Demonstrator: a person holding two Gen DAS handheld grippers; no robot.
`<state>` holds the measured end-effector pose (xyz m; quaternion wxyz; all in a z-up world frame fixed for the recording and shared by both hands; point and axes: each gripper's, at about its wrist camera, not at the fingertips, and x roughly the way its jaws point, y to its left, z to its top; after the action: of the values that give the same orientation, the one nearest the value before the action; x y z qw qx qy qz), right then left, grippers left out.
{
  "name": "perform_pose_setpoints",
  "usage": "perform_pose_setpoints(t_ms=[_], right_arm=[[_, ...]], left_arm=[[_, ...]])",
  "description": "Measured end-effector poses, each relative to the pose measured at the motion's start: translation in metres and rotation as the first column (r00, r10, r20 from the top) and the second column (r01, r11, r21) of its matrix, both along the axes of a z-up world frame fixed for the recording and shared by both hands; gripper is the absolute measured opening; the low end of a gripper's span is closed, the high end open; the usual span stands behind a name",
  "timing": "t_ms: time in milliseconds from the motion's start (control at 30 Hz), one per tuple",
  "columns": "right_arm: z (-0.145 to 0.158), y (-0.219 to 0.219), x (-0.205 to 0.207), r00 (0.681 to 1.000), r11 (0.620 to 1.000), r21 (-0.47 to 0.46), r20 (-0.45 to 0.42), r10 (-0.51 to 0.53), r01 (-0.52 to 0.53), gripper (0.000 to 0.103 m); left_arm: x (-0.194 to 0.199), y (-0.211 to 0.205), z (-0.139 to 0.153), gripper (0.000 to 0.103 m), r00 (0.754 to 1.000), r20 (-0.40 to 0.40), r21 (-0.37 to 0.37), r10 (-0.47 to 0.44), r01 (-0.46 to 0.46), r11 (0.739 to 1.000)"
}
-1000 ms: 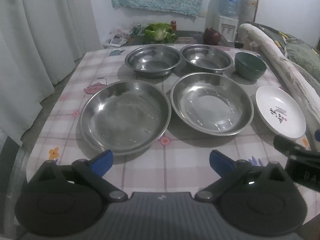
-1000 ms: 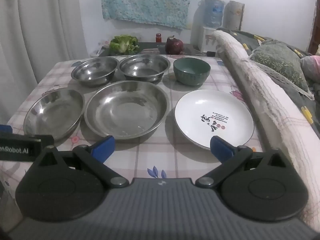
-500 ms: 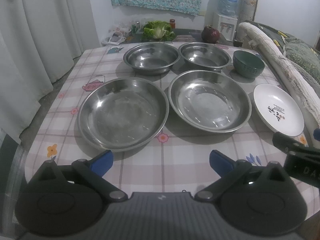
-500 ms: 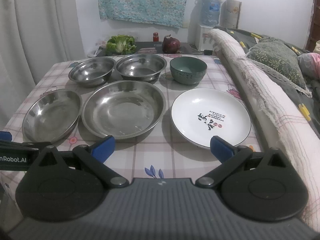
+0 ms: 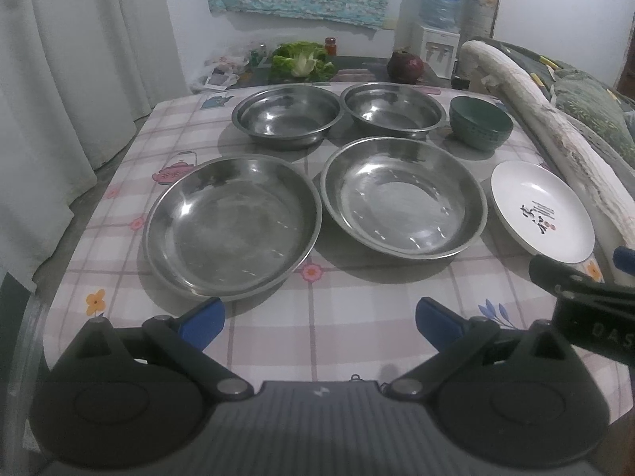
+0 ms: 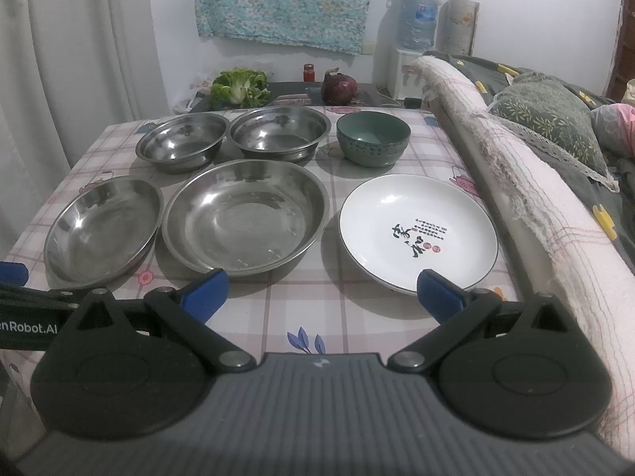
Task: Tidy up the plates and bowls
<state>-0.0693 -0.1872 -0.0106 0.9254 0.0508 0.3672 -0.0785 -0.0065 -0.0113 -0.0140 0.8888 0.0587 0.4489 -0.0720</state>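
Hovering with both grippers (left (image 5: 319, 319), right (image 6: 321, 289)) spread wide and empty, I judged stacking steel plate (image 5: 232, 230) into its twin (image 5: 403, 196) needed level rims.

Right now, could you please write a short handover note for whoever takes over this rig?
Left tongs: open, empty, over the table's near edge.
Right tongs: open, empty, at the white plate.
Back row: two steel bowls, green bowl.
Front row: two steel plates, then the white plate.
Done: nothing stacked.
Left: group plates and bowls.
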Motion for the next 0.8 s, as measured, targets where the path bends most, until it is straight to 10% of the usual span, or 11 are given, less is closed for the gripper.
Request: perform_pose_setpoints(t_ms=[800], right_arm=[[0.0025,0.0015,-0.0001,1.0,1.0,-0.006,0.0,0.006,-0.006,0.102]], left_arm=[[-0.001,0.0037,0.0008,0.103,1.0,0.005,-0.001,0.004,-0.004,1.0]])
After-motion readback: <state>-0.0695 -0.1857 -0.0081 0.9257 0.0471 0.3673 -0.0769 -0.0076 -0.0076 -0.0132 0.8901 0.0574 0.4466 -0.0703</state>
